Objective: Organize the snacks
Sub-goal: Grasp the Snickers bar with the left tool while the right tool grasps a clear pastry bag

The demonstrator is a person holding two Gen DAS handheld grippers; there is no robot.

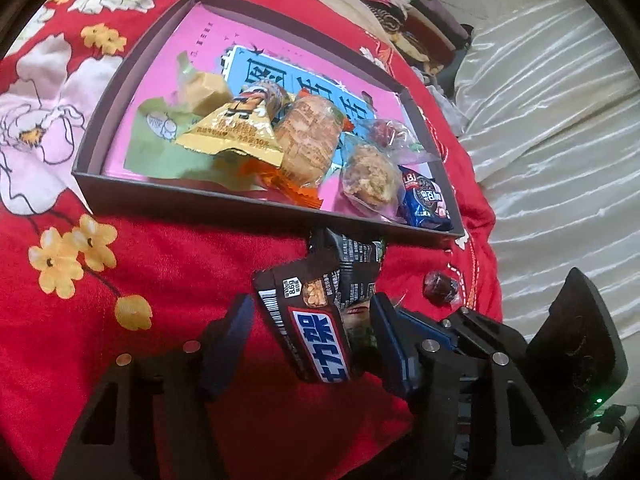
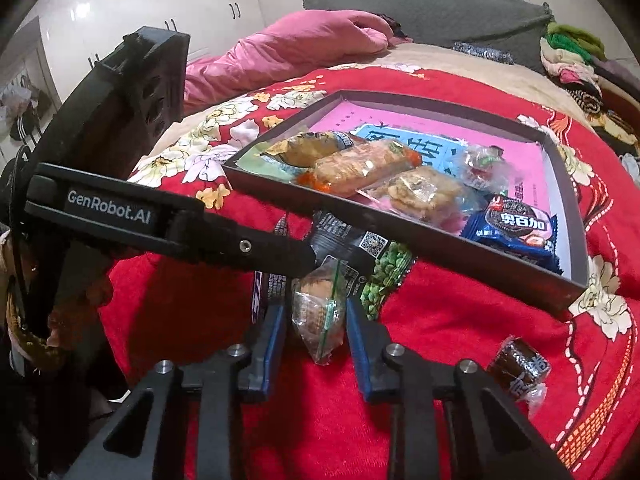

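Right tool (image 2: 316, 320) gripping clear-wrapped snack (image 2: 318, 316) (left unclamped), box (image 2: 400, 232) beyond

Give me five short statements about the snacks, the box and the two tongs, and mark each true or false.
1. The box lies on a red flowered blanket. True.
2. The blue cookie packet lies outside the box. False: it sits inside, in a corner.
3. The right tongs close on a clear-wrapped pastry. True.
4. The chocolate bar between the left tongs is already in the box. False: it is on the blanket in front of the box.
5. A dark wrapped candy lies on the blanket beside the right tongs. True.
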